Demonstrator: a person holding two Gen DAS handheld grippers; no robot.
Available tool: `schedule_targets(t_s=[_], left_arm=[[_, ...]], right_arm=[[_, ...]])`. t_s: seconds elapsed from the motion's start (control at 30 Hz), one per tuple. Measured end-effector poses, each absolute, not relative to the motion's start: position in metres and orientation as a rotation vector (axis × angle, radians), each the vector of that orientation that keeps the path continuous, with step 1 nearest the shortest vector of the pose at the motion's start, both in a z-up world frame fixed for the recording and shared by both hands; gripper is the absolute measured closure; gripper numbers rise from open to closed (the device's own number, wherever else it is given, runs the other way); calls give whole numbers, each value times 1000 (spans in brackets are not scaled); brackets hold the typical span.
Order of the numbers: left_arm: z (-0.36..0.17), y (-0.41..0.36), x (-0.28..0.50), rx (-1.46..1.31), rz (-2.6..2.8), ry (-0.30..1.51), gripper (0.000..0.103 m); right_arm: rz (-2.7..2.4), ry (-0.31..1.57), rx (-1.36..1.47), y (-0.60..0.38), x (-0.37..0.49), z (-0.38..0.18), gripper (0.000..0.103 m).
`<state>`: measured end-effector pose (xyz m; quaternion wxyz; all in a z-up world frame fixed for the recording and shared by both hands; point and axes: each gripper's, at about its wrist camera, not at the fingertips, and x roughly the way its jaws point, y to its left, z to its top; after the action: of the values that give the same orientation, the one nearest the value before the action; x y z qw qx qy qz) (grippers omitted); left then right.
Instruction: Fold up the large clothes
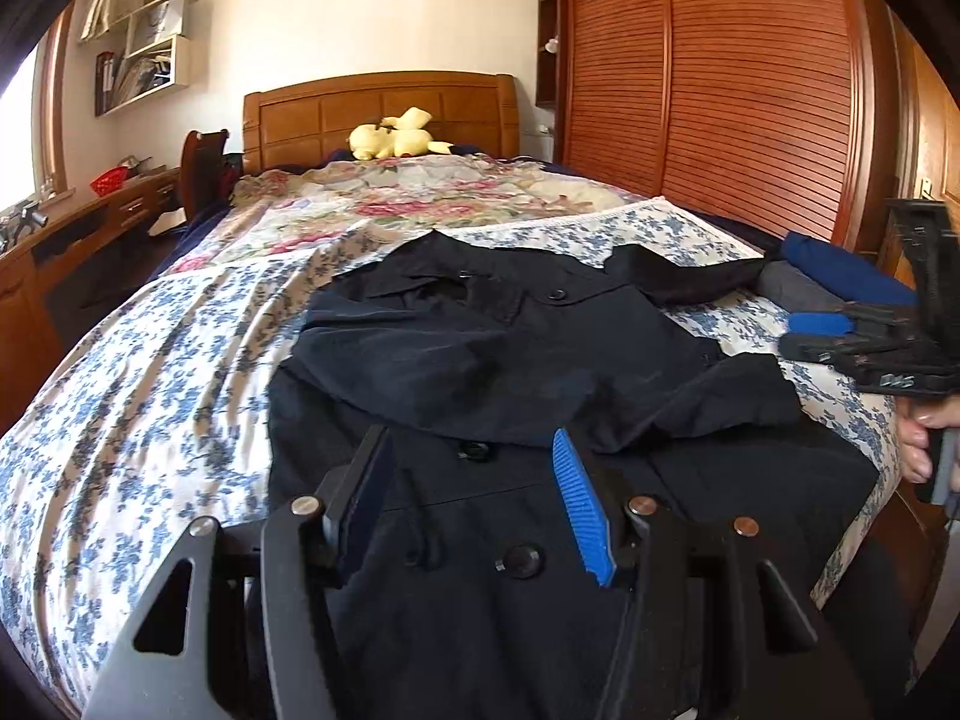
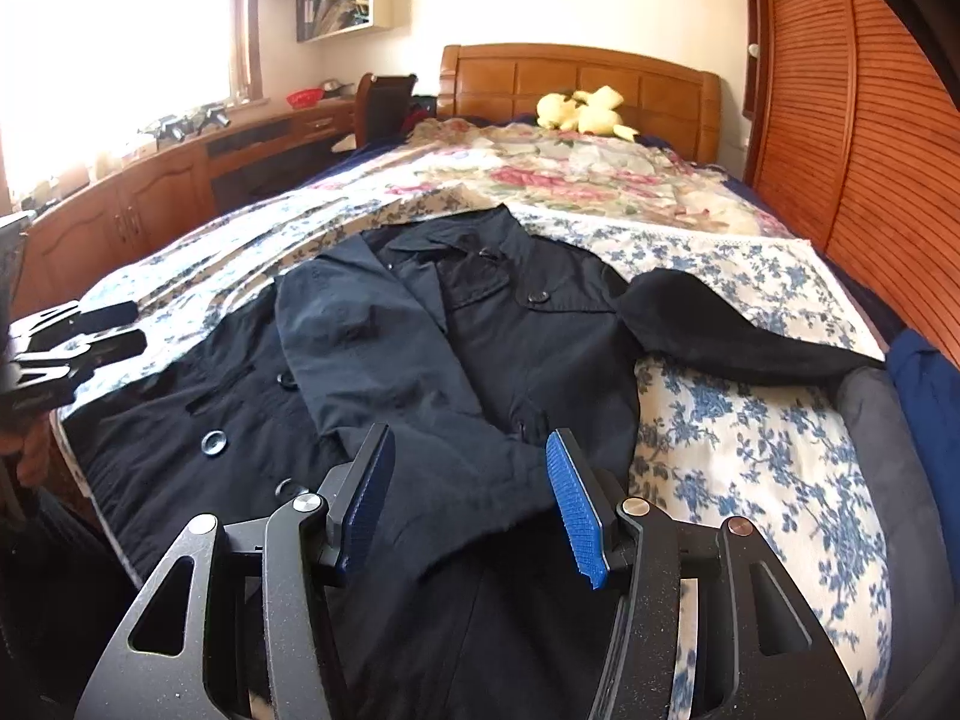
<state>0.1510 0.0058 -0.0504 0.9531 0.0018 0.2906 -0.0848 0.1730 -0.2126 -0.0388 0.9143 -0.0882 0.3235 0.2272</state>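
coat (image 2: pixel 480 324) navy, matte, creased, round buttons; floral bedspread (image 2: pixel 750 438).

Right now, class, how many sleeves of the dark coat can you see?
2. One sleeve lies folded across the front of the coat; the other sleeve stretches sideways over the floral bedspread.

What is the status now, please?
Left gripper open, right gripper open, nothing held. Dark coat flat on bed, one sleeve folded across front. Other sleeve not yet folded.
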Motion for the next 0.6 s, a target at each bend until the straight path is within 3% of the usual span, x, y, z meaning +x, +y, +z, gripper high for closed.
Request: schedule_targets(t_s=[0.37, 0.6], left_arm=[[-60, -35, 165, 52, -204, 619, 49], [-64, -53, 176, 63, -218, 640, 49]], right_arm=[[477, 899, -239, -211, 207, -124, 49], [509, 879, -175, -225, 203, -141, 49]])
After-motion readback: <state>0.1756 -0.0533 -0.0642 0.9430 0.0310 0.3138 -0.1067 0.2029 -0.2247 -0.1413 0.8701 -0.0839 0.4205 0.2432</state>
